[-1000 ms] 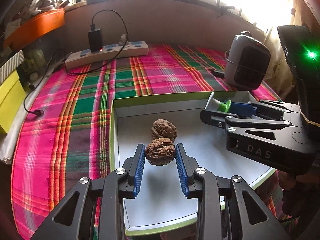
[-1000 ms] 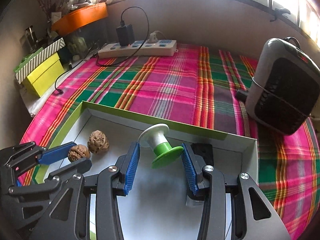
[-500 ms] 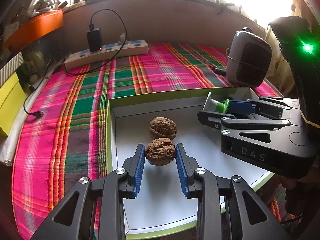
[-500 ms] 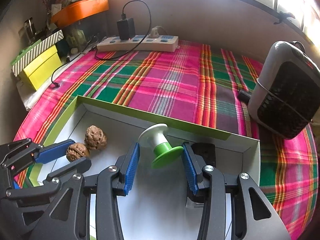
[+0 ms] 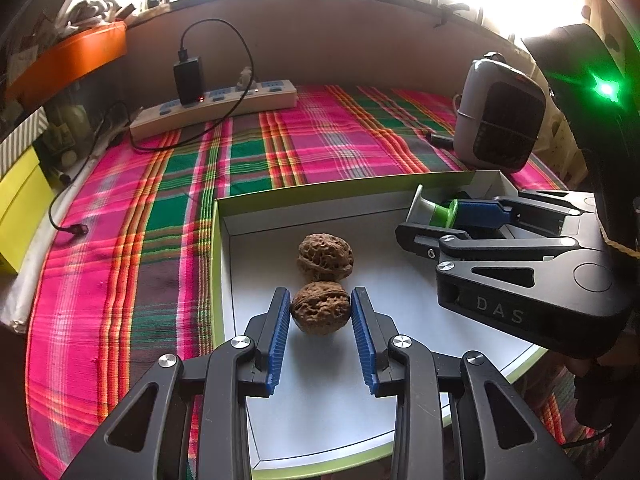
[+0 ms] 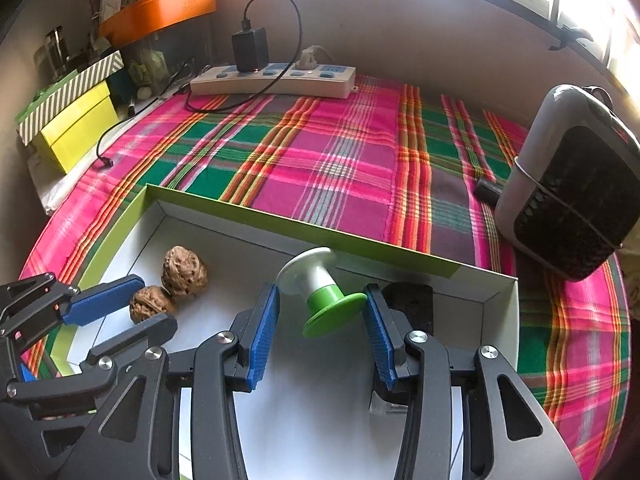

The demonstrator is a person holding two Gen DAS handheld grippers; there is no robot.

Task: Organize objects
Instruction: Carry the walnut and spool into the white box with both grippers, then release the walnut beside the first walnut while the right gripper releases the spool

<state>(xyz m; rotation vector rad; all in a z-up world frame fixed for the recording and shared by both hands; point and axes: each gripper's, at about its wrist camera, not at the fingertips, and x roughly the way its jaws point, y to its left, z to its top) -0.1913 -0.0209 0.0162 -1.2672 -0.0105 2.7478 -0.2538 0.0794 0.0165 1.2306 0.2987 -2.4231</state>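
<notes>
Gripping a walnut (image 5: 321,307) between its blue pads, the left tool (image 5: 320,312) was seen held partly closed over the white floor of a shallow green-rimmed box (image 5: 218,240). A second walnut (image 5: 325,257) was found just beyond the held one, touching it. To the right of this tool, the right tool (image 6: 322,312) was seen clamped, about half closed, on a spool with a white flange and a green flange (image 6: 320,288), tilted and held across the pads near the box's far wall. A dark block (image 6: 410,306) was seen just behind the right-hand pad of that tool. The box was set on a plaid cloth (image 6: 320,152) covering the bench. Farther ahead, a power strip (image 6: 276,78) with a black charger (image 6: 250,50) was seen by the wall, and a grey heater (image 6: 572,184) was stood ahead to the right.
</notes>
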